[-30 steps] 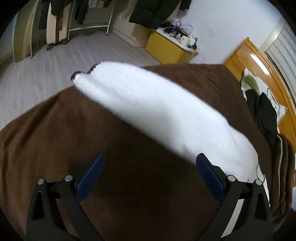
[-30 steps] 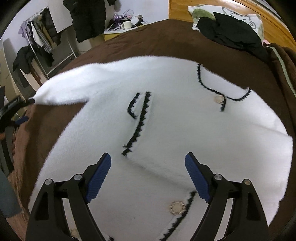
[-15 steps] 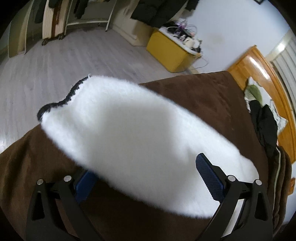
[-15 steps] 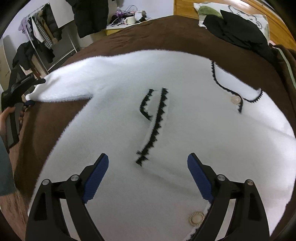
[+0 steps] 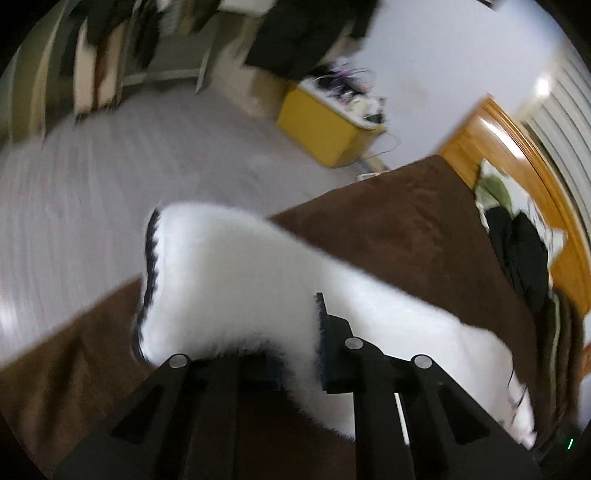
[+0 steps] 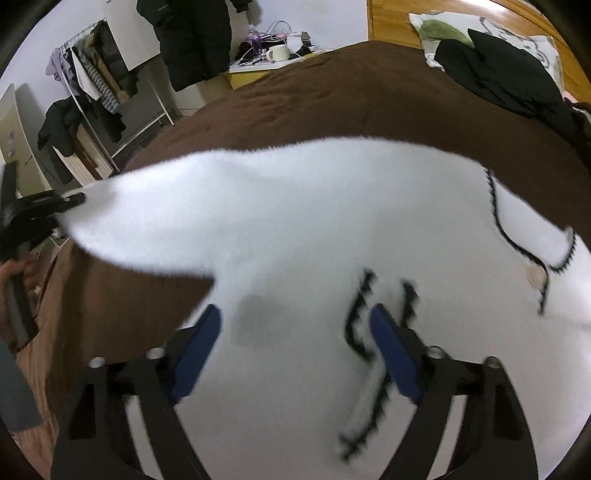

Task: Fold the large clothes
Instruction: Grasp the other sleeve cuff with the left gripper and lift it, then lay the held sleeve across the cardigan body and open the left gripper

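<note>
A white fleece jacket (image 6: 332, 206) with black zigzag trim lies spread on a brown bedspread (image 6: 332, 99). Its sleeve (image 5: 236, 280) stretches out to the left. My left gripper (image 5: 295, 350) is shut on the sleeve near its black-trimmed cuff and holds it off the bed; it also shows in the right wrist view (image 6: 44, 206) at the sleeve's end. My right gripper (image 6: 295, 332) is open and empty, low over the jacket's body next to the trimmed pocket (image 6: 380, 314).
A black garment (image 6: 509, 81) and a pillow (image 6: 443, 33) lie at the head of the bed by the wooden headboard (image 5: 517, 147). A yellow box (image 5: 317, 129) and a clothes rack (image 6: 96, 96) stand on the floor beyond the bed's edge.
My left gripper has closed on the sleeve and lifted it. My right gripper has moved forward and lower over the jacket's body, still open.
</note>
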### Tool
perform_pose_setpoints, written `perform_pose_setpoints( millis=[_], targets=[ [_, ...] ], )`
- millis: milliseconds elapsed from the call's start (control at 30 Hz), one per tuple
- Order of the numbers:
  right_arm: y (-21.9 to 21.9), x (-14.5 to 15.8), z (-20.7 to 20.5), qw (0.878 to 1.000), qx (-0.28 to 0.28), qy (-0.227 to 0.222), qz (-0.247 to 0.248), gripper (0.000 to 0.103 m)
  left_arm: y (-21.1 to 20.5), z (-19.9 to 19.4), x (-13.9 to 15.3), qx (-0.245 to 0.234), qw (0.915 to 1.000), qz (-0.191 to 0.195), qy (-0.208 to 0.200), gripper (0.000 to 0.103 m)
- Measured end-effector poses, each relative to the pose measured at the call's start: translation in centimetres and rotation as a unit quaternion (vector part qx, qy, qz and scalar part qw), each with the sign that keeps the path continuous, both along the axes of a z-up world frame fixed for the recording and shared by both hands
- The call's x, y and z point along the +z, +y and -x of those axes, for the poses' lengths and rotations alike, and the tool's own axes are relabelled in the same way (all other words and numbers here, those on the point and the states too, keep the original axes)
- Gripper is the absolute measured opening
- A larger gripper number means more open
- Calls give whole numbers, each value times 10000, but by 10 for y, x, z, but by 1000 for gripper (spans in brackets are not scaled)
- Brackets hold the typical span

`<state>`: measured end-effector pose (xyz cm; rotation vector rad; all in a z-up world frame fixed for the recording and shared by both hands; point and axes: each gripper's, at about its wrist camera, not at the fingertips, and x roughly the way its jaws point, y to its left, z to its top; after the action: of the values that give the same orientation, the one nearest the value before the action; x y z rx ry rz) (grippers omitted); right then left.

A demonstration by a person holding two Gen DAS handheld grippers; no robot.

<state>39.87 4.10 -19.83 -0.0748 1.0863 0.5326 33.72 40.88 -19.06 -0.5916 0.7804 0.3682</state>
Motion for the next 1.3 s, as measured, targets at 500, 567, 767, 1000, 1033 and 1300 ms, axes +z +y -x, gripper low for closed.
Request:
perform_pose_setpoints(
  millis=[500,567,767,1000,1033,1300],
  targets=[
    [8,-32,-22,9999,-8,100,85,56,-44,-16,82,-987,9930,-517,-397,15],
    [5,-29,-23,9999,10,172,3,67,-48,-15,89,-1038,9922,-525,-448,15],
    [-17,15,-4,9999,21,-155,-67,87,-91,-20,135,-1575,9822,-861,-554,14],
    [-103,64,30,9966,-728,-347,-174,90,-181,-27,190,-2494,9584,-1220,-658,14],
    [-116,67,34,9958,-842,-338,-155,90,-196,-27,195,-2601,9547,-1272,-689,14],
    [-223,66,64,9863,-1644,-140,5,90,-328,-17,199,-3514,9201,-1435,-969,14]
  ],
)
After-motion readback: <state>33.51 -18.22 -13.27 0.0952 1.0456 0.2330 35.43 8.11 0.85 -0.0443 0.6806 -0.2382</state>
